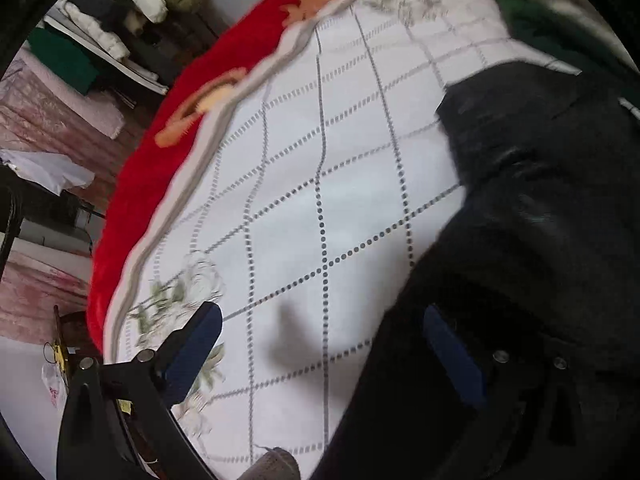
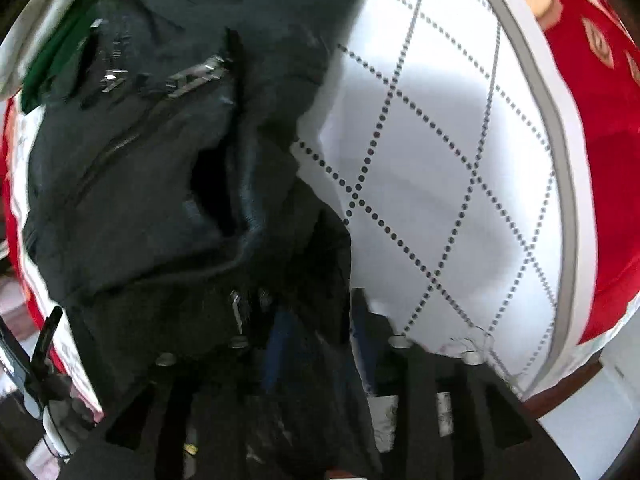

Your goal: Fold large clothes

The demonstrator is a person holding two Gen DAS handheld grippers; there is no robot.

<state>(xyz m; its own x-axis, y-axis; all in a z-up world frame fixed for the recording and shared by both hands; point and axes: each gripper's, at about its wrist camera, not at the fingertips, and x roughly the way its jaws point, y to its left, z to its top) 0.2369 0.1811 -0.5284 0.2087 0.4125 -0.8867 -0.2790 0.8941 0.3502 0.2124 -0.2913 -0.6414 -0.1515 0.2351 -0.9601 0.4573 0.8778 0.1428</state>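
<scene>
A large black jacket [image 1: 532,208] with metal zippers lies on a white quilt with dotted grid lines [image 1: 320,184]. In the left wrist view my left gripper [image 1: 320,344] is open; its left blue finger [image 1: 192,352] is over bare quilt and its right blue finger [image 1: 452,352] is against the jacket's edge. In the right wrist view the jacket [image 2: 152,168] fills the left half, bunched. My right gripper [image 2: 320,344] has jacket fabric draped between its blue fingers [image 2: 280,344] and looks shut on it.
A red blanket [image 1: 160,160] with orange flowers borders the quilt, also in the right wrist view [image 2: 600,160]. A green garment [image 1: 532,24] lies beyond the jacket. Piled clothes [image 1: 132,12] sit on a shelf at the left. The floor lies beyond the bed edge [image 2: 580,412].
</scene>
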